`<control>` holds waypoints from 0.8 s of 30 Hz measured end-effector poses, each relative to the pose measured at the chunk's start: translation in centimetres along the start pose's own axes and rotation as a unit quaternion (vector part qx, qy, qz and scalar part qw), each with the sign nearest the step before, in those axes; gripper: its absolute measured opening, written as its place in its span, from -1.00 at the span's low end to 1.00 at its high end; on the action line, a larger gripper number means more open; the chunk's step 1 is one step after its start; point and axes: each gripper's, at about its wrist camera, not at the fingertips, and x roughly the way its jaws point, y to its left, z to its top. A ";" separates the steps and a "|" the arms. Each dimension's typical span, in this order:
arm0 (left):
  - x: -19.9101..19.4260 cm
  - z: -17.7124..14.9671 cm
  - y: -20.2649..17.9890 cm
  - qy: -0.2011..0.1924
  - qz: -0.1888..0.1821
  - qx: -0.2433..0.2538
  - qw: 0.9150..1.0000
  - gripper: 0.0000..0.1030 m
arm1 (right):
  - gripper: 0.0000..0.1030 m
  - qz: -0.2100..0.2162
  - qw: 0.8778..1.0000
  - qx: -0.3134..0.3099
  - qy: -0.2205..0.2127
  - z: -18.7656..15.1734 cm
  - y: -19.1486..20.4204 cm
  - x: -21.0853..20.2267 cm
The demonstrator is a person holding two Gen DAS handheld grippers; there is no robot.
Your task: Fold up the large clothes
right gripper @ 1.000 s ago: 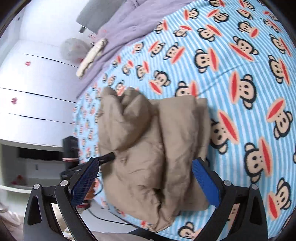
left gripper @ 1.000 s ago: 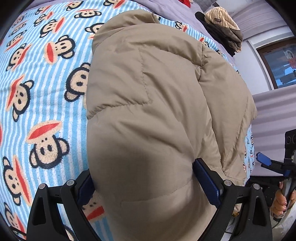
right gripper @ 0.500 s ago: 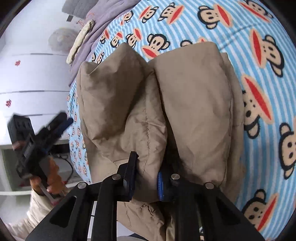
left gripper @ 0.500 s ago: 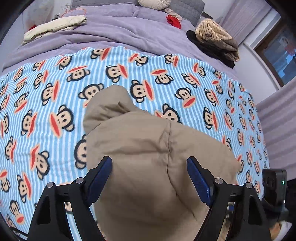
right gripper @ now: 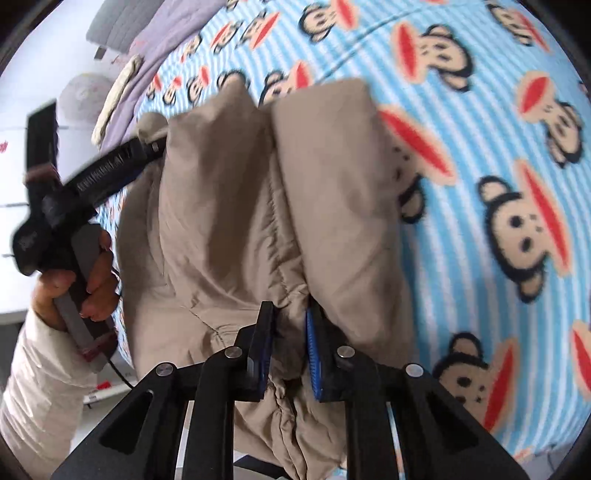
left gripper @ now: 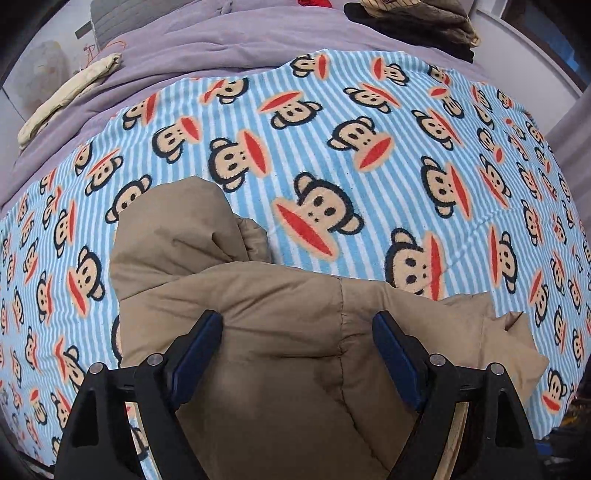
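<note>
Left wrist view mostly shows the bed under that striped monkey blanket, and the tan puffy jacket is bunched up at the near edge of it, already folded into a fat bundle. The left gripper has its jaws spread wide over the top of the bundle, not pinching anything. The right gripper has its jaws clamped on a thick seam ridge at the near end of the jacket. Honestly, with padding this springy I'd keep that pinch deep and carry the held end over slowly while the left one presses the bundle flat, otherwise it'll just puff back open. Room-wise, there's plenty of blanket beyond the jacket to fold toward. The purple duvet, the pile of dark clothes and the rolled cream cloth all sit well back, so nothing's really in the way.
</note>
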 end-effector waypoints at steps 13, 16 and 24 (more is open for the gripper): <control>-5.4 -2.6 2.9 -0.014 0.009 -0.027 0.999 0.64 | -0.67 -0.059 0.997 -0.045 -0.026 4.6 2.2 1.1; -6.8 -4.0 3.7 -0.020 0.014 -0.031 0.999 0.64 | -0.67 -0.054 0.998 -0.028 -0.023 5.1 0.8 2.1; -9.1 -6.8 4.8 -0.028 0.013 -0.052 0.998 0.64 | -0.69 -0.086 0.995 -0.044 -0.012 6.0 0.4 3.2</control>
